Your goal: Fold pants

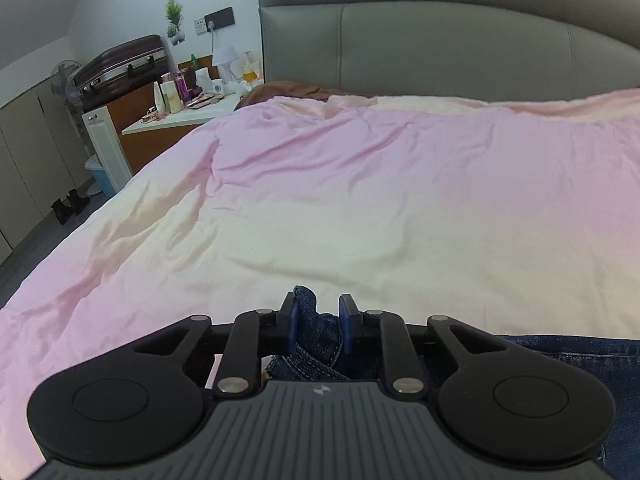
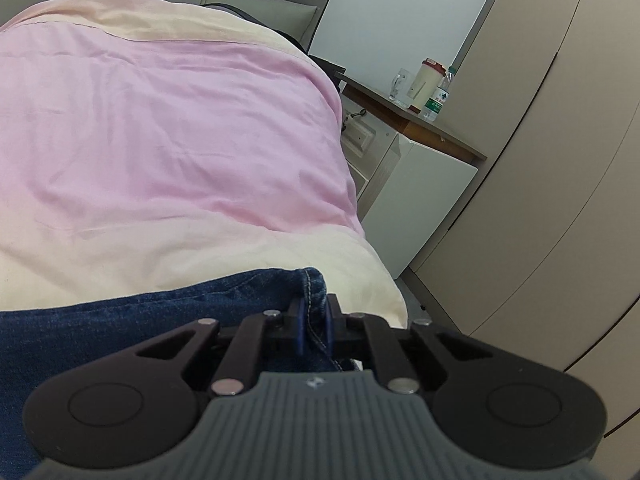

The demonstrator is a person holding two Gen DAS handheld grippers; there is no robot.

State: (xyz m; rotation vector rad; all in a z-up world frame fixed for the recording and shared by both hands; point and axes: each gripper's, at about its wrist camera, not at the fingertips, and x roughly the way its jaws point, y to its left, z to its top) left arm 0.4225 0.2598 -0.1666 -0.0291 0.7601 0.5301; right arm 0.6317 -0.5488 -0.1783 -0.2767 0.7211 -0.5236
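Gripping bunched blue denim, the left claw (image 1: 319, 322) has its two blue pads (image 1: 347, 322) closed to a narrow gap, with a wad of the pants (image 1: 318, 336) squeezed between them and poking up past the tips. More of the jeans trails off to the right of that claw, lying on the bed (image 1: 360, 200), whose pink and cream cover is creased throughout. Seen from the right wrist, the right claw (image 2: 313, 326) is clamped nearly shut on a stitched edge of the pants (image 2: 160, 316) (a double row of pale thread runs down between the pads), and the denim spreads away to the left across the cover near the bed's (image 2: 160, 120) right edge. A grey padded headboard (image 1: 440, 40) stands at the far end. To the left of the bed, a bench (image 1: 180, 120) carries bottles and a small white lamp (image 1: 224, 60), with a dark suitcase (image 1: 120, 68) beyond. On the right side, another bench (image 2: 420, 128) holds a glass mug (image 2: 402, 86), a cream jar (image 2: 426, 84) and a water bottle (image 2: 438, 96).
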